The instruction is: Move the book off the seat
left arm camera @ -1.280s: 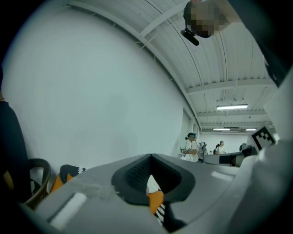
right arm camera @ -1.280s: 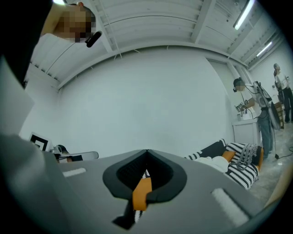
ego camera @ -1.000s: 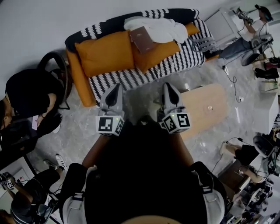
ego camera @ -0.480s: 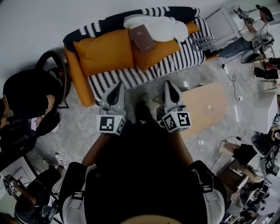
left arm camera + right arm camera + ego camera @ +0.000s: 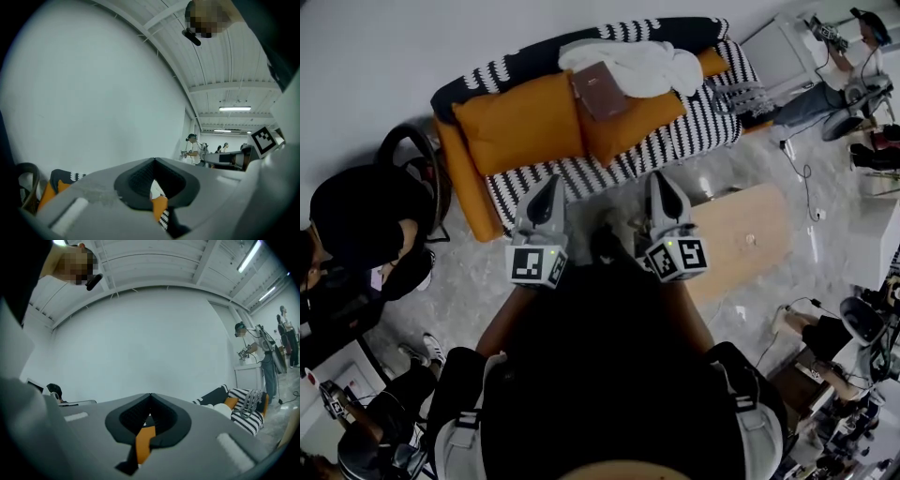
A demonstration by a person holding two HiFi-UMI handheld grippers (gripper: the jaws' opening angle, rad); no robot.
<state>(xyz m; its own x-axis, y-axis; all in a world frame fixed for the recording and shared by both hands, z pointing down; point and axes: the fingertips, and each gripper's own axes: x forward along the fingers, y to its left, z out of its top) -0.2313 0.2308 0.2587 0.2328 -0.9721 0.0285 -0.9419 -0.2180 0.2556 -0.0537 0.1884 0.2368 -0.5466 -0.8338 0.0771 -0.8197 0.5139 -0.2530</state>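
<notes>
The book (image 5: 598,91) lies untouched on the orange cushion (image 5: 633,120), upper centre. My left gripper (image 5: 549,183) and right gripper (image 5: 656,178), closed and empty, have edged nearer; pickup remains.

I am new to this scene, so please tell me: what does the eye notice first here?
First, the black-and-white striped sofa at the top, with big orange cushions and a brown book lying on one, next to a white cloth. Below it, the left gripper and right gripper point toward it, both shut.
</notes>
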